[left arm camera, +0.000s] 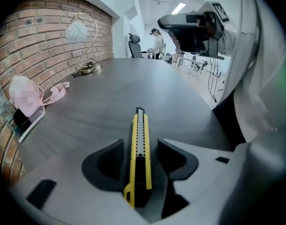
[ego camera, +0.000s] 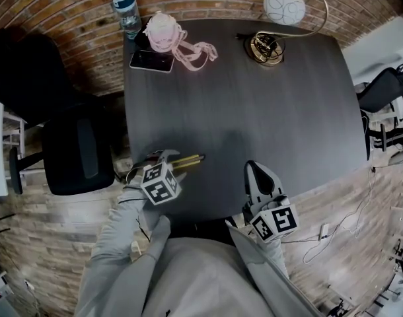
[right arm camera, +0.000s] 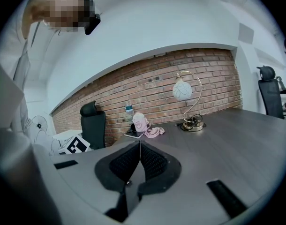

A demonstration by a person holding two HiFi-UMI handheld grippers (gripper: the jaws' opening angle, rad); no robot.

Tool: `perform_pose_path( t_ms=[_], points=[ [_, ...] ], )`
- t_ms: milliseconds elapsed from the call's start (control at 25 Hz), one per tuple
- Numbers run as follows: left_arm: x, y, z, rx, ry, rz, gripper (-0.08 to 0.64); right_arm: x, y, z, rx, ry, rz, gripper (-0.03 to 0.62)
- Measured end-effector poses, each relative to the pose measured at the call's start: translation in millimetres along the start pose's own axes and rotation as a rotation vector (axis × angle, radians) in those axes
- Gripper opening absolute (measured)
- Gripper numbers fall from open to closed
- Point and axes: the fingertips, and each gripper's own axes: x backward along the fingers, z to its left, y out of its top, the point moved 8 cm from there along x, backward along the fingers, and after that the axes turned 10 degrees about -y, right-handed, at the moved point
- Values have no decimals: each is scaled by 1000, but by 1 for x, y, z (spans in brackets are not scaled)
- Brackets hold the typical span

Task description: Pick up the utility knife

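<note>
The yellow and black utility knife (ego camera: 188, 160) lies on the dark table (ego camera: 254, 111) near its front edge. My left gripper (ego camera: 166, 158) stands over its handle end, pointing steeply down. In the left gripper view the knife (left arm camera: 139, 144) runs lengthwise between the two dark pads (left arm camera: 110, 161), with a thin gap on each side, so my left gripper (left arm camera: 140, 143) is open around it without pressing on it. My right gripper (ego camera: 255, 171) hovers at the table's front edge to the right, apart from the knife. Its pads meet with nothing between them, so my right gripper (right arm camera: 139, 146) is shut.
At the table's far side stand a lamp with a white globe (ego camera: 283, 6), a phone (ego camera: 152, 61), a pink bundle with a strap (ego camera: 167, 33) and a water bottle (ego camera: 127, 10). A black office chair (ego camera: 76, 154) sits left of the table. A brick wall runs behind.
</note>
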Motion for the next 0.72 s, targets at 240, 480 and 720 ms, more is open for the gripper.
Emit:
perform_pose_path(
  t_ms=[240,480,720],
  points=[
    [0,-1,4,14,-27,-15,215,0,-1,0,-1,7,10,18],
    [0,0,3,21,-16,-16,213,0,-1,-1,2,8,10,18],
    [0,1,2,17,-9,-24,135,0,-1,0,-1,2,10,18]
  ],
)
